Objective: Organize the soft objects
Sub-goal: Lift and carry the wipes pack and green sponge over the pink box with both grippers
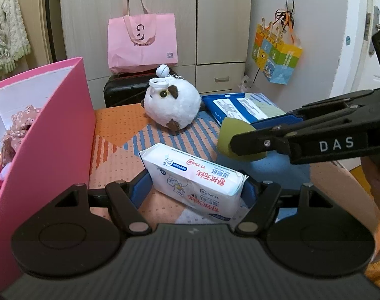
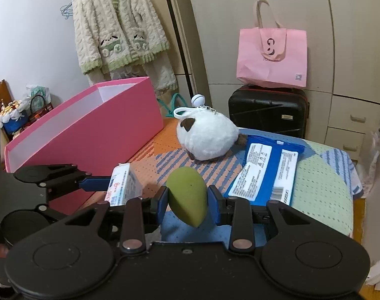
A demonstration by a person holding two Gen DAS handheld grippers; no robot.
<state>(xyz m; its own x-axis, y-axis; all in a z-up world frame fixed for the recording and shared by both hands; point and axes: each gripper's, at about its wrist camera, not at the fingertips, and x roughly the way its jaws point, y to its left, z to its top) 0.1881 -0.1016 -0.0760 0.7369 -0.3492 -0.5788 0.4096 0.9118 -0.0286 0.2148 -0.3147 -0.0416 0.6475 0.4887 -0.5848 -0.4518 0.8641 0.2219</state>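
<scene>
Meanwhile, the left gripper (image 1: 193, 191) was clamped across a white pack of wet wipes (image 1: 192, 180), its blue pads pressed against the two ends of the pack, which sat tilted above the patterned cloth (image 1: 120, 127) covering the counter. The right gripper (image 2: 188, 201) was closed on a green egg-shaped sponge (image 2: 187, 196), squeezed between its blue pads with the pointed end hanging down. Both held things were off the surface. To the left stood an open pink box (image 2: 90, 130), with a few soft toys (image 1: 17, 125) visible inside it in the left wrist view. Farther back on the cloth lay a white round plush toy (image 1: 173, 105) with brown patches and a keychain loop, and just beside it to the right lay a blue flat packet (image 2: 267, 168) with white labels. Behind the counter a black suitcase (image 2: 267, 111) carried a pink tote bag (image 2: 272, 55).
</scene>
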